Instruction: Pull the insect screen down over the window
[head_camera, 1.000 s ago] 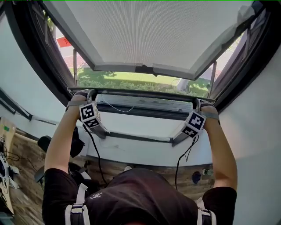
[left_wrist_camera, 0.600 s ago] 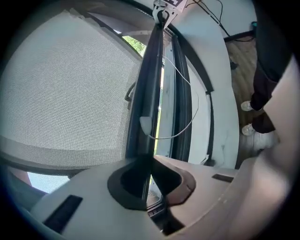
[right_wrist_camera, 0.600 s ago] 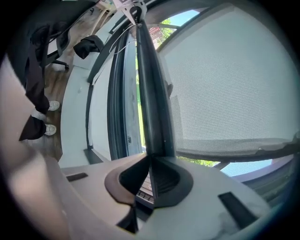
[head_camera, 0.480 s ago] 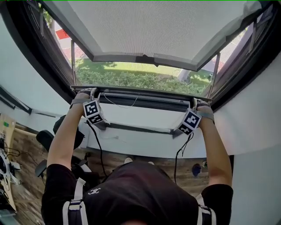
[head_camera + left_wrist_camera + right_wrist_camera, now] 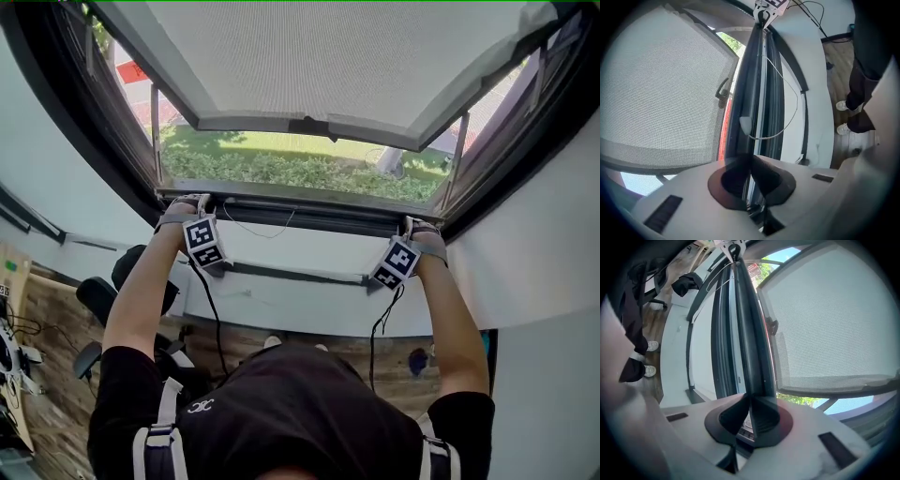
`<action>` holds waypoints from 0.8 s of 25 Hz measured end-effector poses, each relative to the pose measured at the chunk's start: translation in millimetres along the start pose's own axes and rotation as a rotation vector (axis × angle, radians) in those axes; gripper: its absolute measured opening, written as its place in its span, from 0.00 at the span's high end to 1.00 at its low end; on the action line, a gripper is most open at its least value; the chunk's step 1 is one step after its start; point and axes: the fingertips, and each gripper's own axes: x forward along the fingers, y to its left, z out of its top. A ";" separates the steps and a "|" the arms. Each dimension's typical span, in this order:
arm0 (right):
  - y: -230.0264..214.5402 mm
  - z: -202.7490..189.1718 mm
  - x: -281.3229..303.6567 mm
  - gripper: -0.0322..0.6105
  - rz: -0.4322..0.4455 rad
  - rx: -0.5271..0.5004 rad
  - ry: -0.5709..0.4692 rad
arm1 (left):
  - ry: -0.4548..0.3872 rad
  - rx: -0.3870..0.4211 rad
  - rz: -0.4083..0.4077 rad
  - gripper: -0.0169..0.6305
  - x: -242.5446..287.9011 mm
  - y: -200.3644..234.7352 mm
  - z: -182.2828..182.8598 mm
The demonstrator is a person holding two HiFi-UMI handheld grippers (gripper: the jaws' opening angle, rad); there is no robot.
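- Left tongs (image 5: 751,164): nearly closed, pinching slim dark metal screen pull-bar (image 5: 300,202) at one end.
- Right tongs (image 5: 749,404): clamped alike at opposite end, for a level pull.

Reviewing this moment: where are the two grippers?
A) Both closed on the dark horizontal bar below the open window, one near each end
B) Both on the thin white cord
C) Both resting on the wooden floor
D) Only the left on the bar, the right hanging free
A: the left gripper and the right gripper each have their fingers closed on the dark horizontal bar, near its opposite ends.
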 end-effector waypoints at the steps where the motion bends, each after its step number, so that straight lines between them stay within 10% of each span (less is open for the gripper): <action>1: 5.4 -1.3 2.7 0.91 0.012 -0.006 0.014 | 0.002 -0.006 -0.011 0.92 3.4 -4.6 -0.3; 20: 38.6 -5.1 20.8 0.91 0.102 -0.022 0.073 | -0.004 -0.005 -0.059 0.92 27.9 -36.7 -1.3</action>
